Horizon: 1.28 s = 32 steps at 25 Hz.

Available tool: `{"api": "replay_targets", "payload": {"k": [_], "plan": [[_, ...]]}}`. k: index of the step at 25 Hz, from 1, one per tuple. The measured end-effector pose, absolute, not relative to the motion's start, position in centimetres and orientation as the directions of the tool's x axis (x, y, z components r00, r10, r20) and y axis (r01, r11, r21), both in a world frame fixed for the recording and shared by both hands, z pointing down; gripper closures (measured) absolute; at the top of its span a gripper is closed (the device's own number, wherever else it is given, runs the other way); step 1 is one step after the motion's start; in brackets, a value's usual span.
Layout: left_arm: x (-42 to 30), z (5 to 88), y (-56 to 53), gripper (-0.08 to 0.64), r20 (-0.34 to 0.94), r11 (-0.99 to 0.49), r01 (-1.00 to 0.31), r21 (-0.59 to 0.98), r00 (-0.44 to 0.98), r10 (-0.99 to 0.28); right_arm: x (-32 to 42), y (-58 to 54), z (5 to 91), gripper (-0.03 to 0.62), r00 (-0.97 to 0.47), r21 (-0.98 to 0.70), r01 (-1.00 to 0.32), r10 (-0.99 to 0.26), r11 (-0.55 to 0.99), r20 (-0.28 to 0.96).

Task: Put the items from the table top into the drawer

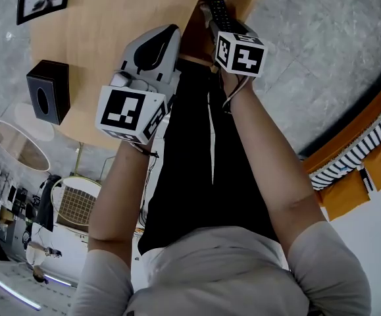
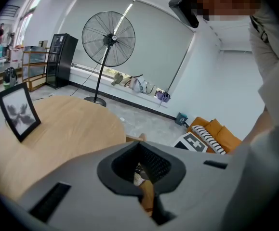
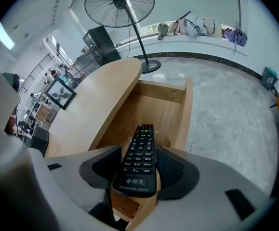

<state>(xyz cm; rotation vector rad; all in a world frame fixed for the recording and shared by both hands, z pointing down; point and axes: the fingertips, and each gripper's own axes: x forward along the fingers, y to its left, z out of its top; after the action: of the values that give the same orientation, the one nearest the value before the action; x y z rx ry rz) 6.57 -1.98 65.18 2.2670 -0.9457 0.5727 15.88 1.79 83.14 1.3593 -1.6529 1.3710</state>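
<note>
My right gripper [image 3: 140,171] is shut on a black remote control [image 3: 140,157], gripped by its near end with the buttons up. The remote [image 1: 216,10] points out over the open wooden drawer [image 3: 180,114], whose inside shows bare wood beneath it. In the head view the right gripper [image 1: 211,6] is at the table's edge. My left gripper [image 2: 140,148] hangs beside it to the left, its jaws shut together on nothing. On the round wooden table top [image 3: 96,105] stand a framed picture [image 2: 19,112] and a black tissue box [image 1: 47,91].
A tall pedestal fan [image 2: 108,40] stands on the grey floor beyond the table. An orange sofa with a striped cushion [image 2: 211,131] is off to the right. The person's legs in black are close against the table's front.
</note>
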Motion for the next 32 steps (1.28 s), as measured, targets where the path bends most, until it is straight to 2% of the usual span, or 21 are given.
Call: {"api": "replay_targets", "payload": {"k": [19, 27, 32], "plan": [[6.2, 62.3, -3.2, 0.551, 0.576, -0.545, -0.755, 0.365, 0.643, -0.505, 15.4, -0.9, 79.1, 0.336, -0.356, -0.367, -0.930, -0.350, 0.037, 0.867], [4.8, 57.7, -2.9, 0.551, 0.560, -0.517, -0.779, 0.355, 0.620, -0.550, 14.6, -2.9, 71.7, 0.363, -0.411, -0.341, -0.910, -0.396, 0.238, 0.821], [3.5, 52.8, -2.2, 0.551, 0.533, -0.507, -0.795, 0.334, 0.602, -0.594, 14.0, -3.5, 64.6, 0.430, -0.473, -0.317, -0.866, -0.428, 0.387, 0.770]]}}
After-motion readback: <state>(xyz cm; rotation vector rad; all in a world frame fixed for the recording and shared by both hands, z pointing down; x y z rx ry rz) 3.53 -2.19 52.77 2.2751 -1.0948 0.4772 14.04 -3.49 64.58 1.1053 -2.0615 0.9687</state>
